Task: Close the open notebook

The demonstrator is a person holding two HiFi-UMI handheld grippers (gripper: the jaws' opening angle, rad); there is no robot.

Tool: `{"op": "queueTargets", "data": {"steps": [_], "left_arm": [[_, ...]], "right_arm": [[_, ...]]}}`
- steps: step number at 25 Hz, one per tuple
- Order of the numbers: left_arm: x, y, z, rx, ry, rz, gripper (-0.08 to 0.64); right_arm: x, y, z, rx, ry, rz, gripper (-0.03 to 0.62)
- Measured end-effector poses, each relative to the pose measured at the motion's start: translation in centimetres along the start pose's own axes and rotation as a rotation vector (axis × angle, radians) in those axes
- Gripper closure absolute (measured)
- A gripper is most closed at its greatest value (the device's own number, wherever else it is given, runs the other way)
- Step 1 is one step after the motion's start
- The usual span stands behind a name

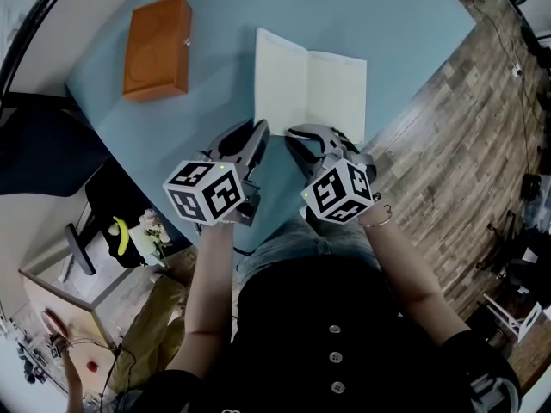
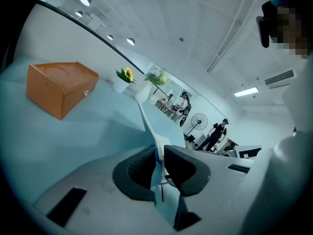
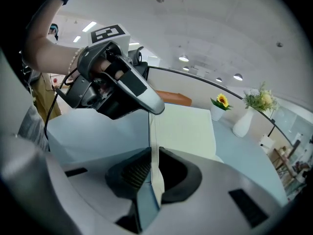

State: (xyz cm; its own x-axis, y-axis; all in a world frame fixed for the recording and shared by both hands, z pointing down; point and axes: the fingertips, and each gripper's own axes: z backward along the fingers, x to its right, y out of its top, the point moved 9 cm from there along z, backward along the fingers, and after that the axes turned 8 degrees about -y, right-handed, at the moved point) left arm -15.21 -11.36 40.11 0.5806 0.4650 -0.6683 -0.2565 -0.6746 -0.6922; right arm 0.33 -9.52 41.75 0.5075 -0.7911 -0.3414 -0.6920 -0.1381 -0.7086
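Observation:
The open notebook lies with white pages up on the blue table. Its near left part is lifted. My left gripper is shut on the lifted sheet at the near left corner; in the left gripper view that thin blue-and-white sheet runs edge-on between the closed jaws. Just to its right, my right gripper is shut on the same lifted edge. In the right gripper view the flat white page spreads to the right, and the left gripper pinches the edge further along.
An orange box lies at the table's far left, well apart from the notebook. A small sunflower pot and a white vase stand at the table's far side. The table's near edge is just under my grippers, above wood floor.

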Motion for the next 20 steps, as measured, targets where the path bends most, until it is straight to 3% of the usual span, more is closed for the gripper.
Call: {"op": "queueTargets", "data": {"steps": [20], "left_arm": [[5.2,0.4,-3.3,-0.071,-0.047,-0.151,0.512]], "right_arm": [[4.8,-3.5,6.5,0.05,-0.13,-0.214,0.591]]}}
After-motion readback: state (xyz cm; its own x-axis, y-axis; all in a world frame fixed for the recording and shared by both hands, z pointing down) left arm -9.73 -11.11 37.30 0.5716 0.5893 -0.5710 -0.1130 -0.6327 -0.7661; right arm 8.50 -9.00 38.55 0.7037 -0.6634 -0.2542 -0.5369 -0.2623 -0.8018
